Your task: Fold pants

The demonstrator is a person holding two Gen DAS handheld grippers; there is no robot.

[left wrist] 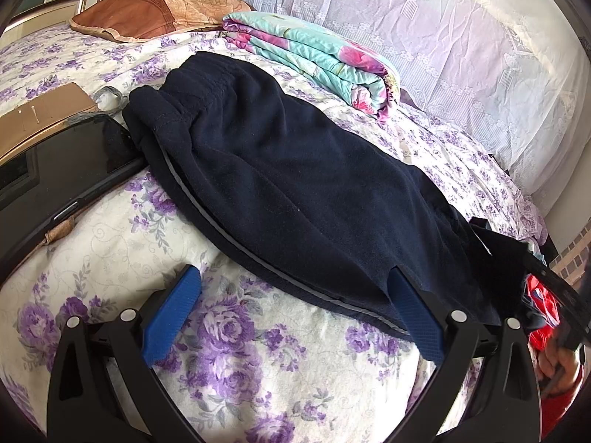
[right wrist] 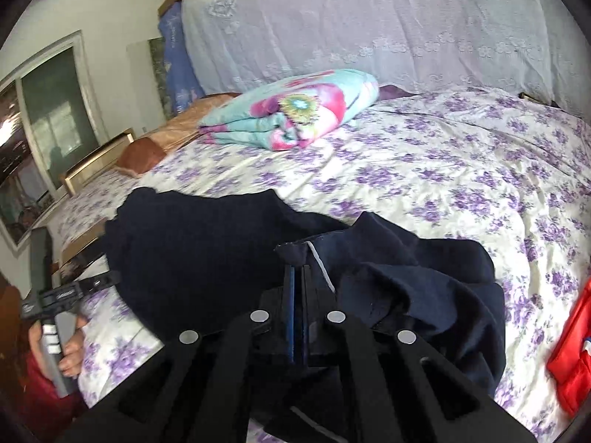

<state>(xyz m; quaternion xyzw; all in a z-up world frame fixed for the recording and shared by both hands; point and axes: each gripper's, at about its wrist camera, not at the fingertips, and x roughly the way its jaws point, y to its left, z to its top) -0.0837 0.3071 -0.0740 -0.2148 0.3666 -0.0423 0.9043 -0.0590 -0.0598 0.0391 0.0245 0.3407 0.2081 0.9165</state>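
Observation:
Dark navy pants (left wrist: 295,184) with a thin grey side stripe lie across the purple-flowered bedsheet (left wrist: 229,350), waistband at the far left. My left gripper (left wrist: 293,272) is open just in front of the pants' near edge. Its right blue pad (left wrist: 413,313) touches the hem, and its left pad (left wrist: 173,317) rests over bare sheet. In the right wrist view the pants (right wrist: 207,258) are bunched. My right gripper (right wrist: 296,264) is shut on a raised corner of the navy cloth, beside the grey stripe. A hand holds the left gripper (right wrist: 70,289) at the left edge.
A folded turquoise-and-pink quilt (left wrist: 314,51) and a brown pillow (left wrist: 147,14) lie at the far side of the bed, with a white lace net (right wrist: 369,29) hanging behind. A dark tablet (left wrist: 66,162) and cardboard (left wrist: 40,114) lie left of the pants. Red cloth (right wrist: 572,350) lies at the right.

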